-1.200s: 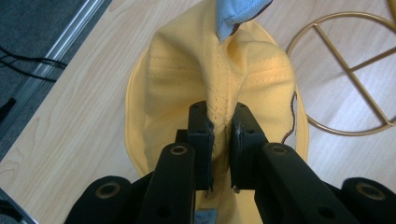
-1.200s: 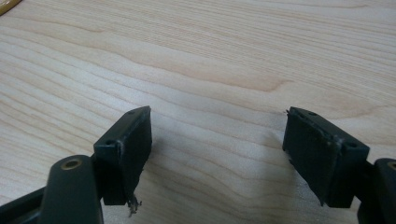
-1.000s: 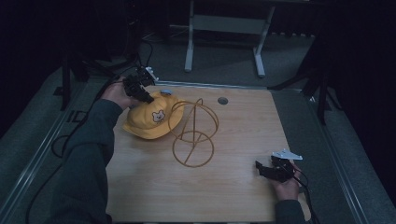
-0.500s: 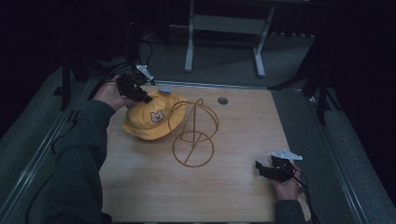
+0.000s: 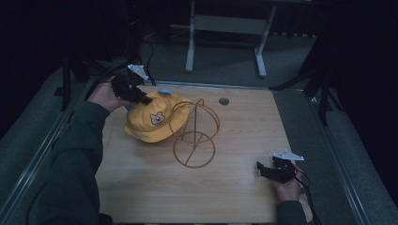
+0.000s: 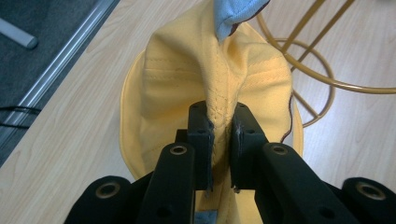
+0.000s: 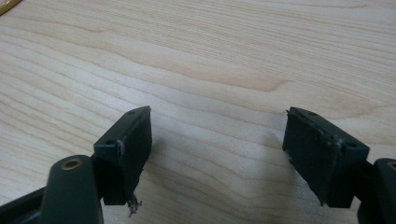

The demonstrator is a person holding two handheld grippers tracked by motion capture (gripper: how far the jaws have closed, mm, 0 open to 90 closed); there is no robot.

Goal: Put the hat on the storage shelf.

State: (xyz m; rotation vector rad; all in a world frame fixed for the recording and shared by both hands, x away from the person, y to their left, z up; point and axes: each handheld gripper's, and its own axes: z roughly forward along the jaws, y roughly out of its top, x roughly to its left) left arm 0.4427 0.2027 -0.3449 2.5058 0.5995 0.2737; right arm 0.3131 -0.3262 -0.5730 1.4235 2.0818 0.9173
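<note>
Spreading under everything, the wooden table carries the gold wire hat stand near its middle, and that stand is the landmark for all the rest. It has a flat ring base with an upright hoop rising from it. The yellow child's cap, with a small bear patch on its front, lies just to the left of the stand, its brim edge touching or overlapping the hoop's left side; I cannot tell which. The cap's long axis runs from the pinched rear, farthest from the stand, toward the brim beside it.

The left gripper sits left of and beyond the stand, at the cap's far-left edge. In the left gripper view its jaws are clenched on a fold of yellow fabric along a seam, with the hat stand ahead and to the right, past the cap. So the stand lies straight along the direction the gripper faces, and this hand is much the nearer one to carry the cap up and over the hoop.

The right gripper rests on the table well to the right of and nearer than the stand, jaws spread wide with nothing but bare wood between them.
</note>
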